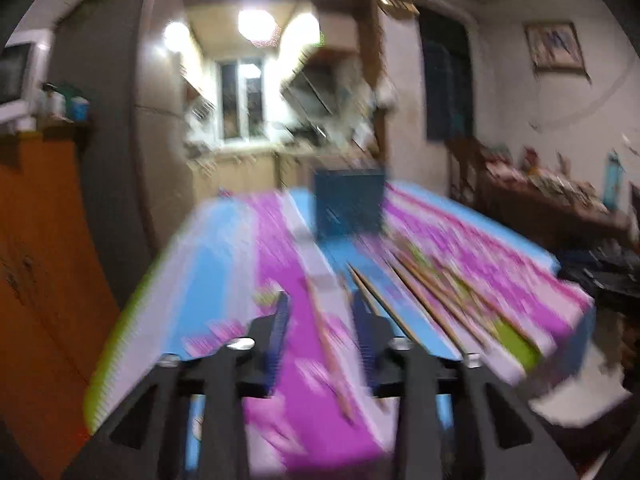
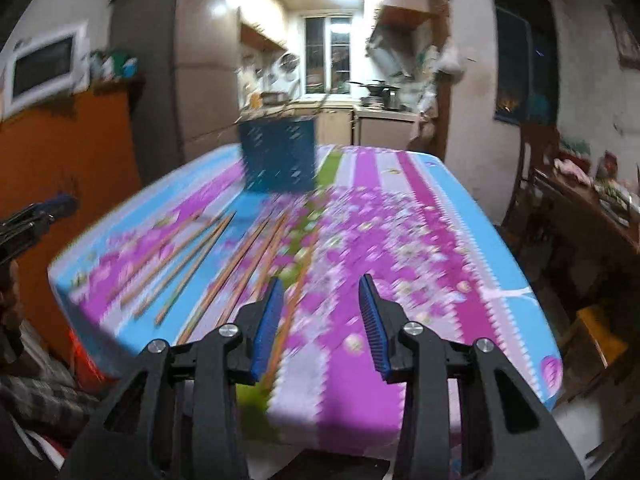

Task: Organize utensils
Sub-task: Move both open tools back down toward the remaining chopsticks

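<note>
We found the left tool (image 1: 320,322) and right tool (image 2: 320,308) spread, pinching nothing. Chopsticks (image 2: 208,256) lay loose on the counter (image 2: 420,240), short of the blue basket (image 2: 278,156); sorting largely remained.

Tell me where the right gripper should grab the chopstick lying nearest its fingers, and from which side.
Likely mid-shaft, from above. The chopstick lies flat on the tablecloth, a thin stick running away from the right gripper, so its open jaws should straddle it across its width. Blur hides its exact ends, and neighbouring chopsticks lie close on the left.
</note>
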The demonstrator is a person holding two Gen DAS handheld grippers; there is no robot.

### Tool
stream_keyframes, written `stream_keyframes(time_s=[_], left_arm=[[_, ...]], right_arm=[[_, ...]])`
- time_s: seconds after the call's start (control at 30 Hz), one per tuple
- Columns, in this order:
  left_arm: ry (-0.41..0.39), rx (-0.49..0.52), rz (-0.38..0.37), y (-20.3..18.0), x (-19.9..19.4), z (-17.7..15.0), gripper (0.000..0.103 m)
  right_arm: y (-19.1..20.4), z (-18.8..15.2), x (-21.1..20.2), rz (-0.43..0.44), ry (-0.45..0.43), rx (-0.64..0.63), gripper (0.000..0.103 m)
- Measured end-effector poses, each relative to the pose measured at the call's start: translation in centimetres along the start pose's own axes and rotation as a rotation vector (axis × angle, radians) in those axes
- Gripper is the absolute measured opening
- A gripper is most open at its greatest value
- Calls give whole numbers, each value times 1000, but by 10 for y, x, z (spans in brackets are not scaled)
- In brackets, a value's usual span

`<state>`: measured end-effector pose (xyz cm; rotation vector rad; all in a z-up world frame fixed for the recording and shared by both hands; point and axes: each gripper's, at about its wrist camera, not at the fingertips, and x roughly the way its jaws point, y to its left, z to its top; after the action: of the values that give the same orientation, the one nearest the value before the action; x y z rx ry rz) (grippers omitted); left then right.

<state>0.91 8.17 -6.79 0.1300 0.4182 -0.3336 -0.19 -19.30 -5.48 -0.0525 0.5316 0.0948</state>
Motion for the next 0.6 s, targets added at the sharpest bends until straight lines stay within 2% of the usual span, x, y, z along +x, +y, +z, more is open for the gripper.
stream_keyframes(time_s=[0.1,0.3,0.47,0.6], left_arm=[[66,56,-21,-28,10,-33,14],[67,217,36,-67,18,-53,14],[96,226,20,-78,29,-56,14],[100,229,35,-82,36,-55,14]], right_arm=[[25,-15,13,-6,6,-74,20],[47,-38,24,18,8,-121,19],[47,-46,33,52,43,-116,19],[48,-45,38,64,45,-111,19]])
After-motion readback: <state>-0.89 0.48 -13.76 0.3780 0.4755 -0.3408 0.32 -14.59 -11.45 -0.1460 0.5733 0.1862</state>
